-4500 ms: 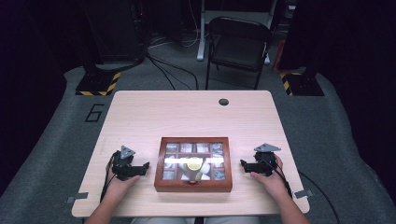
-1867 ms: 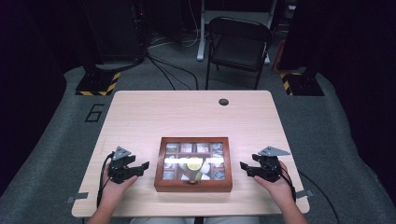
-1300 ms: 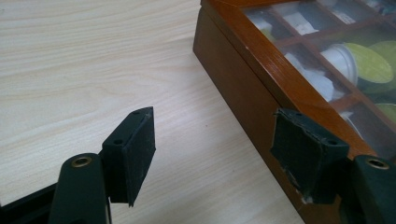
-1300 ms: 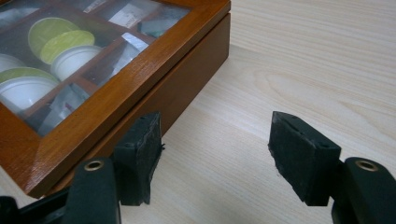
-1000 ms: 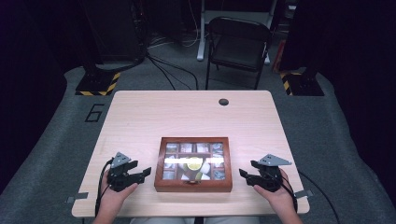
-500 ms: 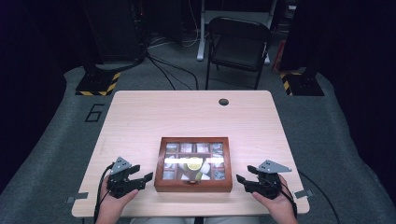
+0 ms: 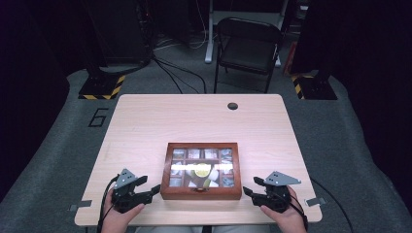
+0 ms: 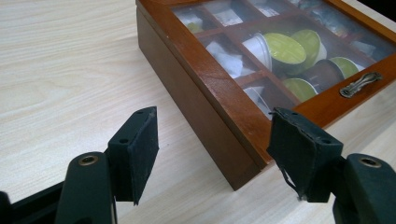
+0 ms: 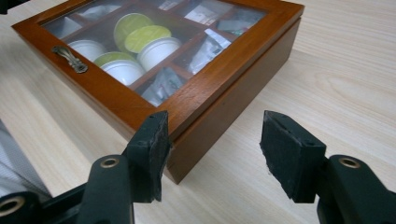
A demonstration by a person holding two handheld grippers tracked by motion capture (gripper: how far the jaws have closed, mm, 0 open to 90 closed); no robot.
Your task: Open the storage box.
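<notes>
Pale wood table [image 7: 194,121], dark room

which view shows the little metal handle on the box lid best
The right gripper view: the metal handle lies clear and sharp on the wooden box lid's front rail. The left gripper view shows it smaller, near the edge. In the high view it is a tiny speck.

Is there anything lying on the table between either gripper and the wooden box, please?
Nothing visible does. Bare table separates the left gripper from the wooden box, and likewise the right gripper on the other side. Both grippers stand open, each pointing at a near corner of the box, whose lid is closed.
</notes>
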